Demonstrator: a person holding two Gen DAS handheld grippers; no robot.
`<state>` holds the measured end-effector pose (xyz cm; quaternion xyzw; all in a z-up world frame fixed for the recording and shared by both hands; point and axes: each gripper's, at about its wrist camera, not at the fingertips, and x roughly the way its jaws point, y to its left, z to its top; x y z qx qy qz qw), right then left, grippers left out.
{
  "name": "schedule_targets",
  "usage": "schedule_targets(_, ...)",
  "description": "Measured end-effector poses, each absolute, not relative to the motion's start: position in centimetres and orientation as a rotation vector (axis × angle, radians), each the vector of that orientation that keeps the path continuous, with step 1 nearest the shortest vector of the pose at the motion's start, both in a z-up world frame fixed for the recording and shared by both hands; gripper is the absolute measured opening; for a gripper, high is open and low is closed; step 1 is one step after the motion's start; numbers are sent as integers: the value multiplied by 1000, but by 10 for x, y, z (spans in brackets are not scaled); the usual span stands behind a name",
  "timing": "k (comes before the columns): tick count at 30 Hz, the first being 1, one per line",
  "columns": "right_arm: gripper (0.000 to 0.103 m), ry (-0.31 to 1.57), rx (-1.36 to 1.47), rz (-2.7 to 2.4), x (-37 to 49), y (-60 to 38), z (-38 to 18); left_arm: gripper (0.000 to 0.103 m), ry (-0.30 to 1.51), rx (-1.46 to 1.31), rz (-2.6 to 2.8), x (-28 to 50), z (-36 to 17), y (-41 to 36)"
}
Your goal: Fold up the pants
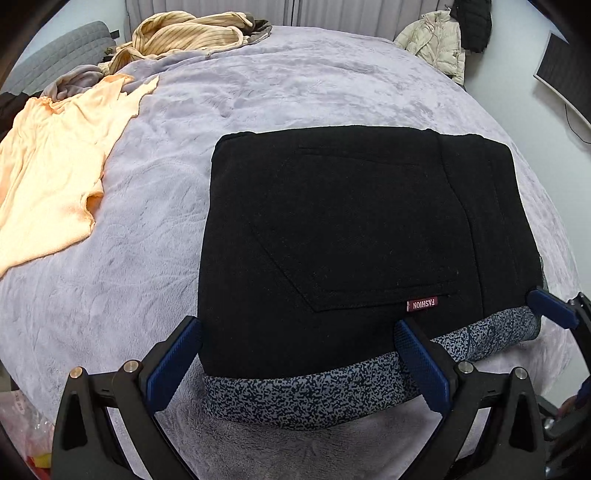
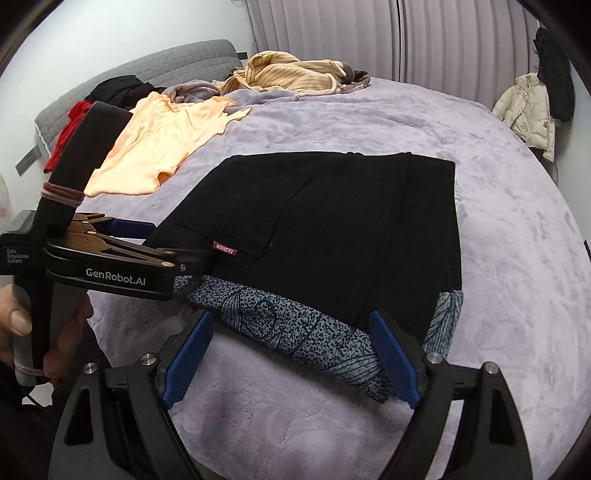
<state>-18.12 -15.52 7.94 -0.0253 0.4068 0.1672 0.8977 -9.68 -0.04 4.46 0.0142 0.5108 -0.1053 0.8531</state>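
Black pants lie folded into a flat rectangle on the lavender blanket, back pocket and a red "FASHION" tag facing up. A grey-blue speckled layer shows along the near edge. My left gripper is open at that near edge, its left finger beside the pants' left corner and its right finger over the speckled layer. My right gripper is open at the right part of the same edge, with speckled fabric between its fingers and not pinched. A hand holds the left gripper.
A peach shirt lies spread at the left of the bed. A beige striped garment is heaped at the far end, by a grey headboard with red and black clothes. Jackets hang at the right.
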Motion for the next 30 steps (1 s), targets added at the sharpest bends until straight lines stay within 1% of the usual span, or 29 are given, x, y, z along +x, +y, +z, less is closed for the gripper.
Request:
schedule_targets(4,90,787,38,374,-182,-164,95,103,1073,24,-223,-95,44,0)
schedule_targets(7,91,856,92,405,-171,-172,80,103,1073,31,-228,-97,44,1)
schedule_targets(9,91,865,79,424,-170,-173,78,103,1071,36,-234,-98,44,1)
schedule_targets(11,92,856,90,412,-170,-178,93,103,1068,29,-237,-99,44,3)
schedule_targets(15,94,735,146,396,-155,-185,130,103,1061,23,-225,-100,41,6)
schedule_targets(19,94,781,109,388,-99,-154,142,103,1054,23,-215,-103,41,4)
schedule_targets(22,94,822,21,379,-59,-124,132,103,1071,-1,-228,-104,40,10)
schedule_targets(25,94,893,11,303,-31,-128,111,103,1081,-18,-244,-105,38,16)
schedule_targets(27,94,938,58,236,-24,-158,94,103,1084,-38,-264,-105,34,21)
schedule_targets(29,93,976,214,290,-22,-186,76,103,1093,-48,-274,-103,33,23)
schedule_targets(30,93,963,247,306,-27,-192,75,103,1098,-47,-275,-102,36,23)
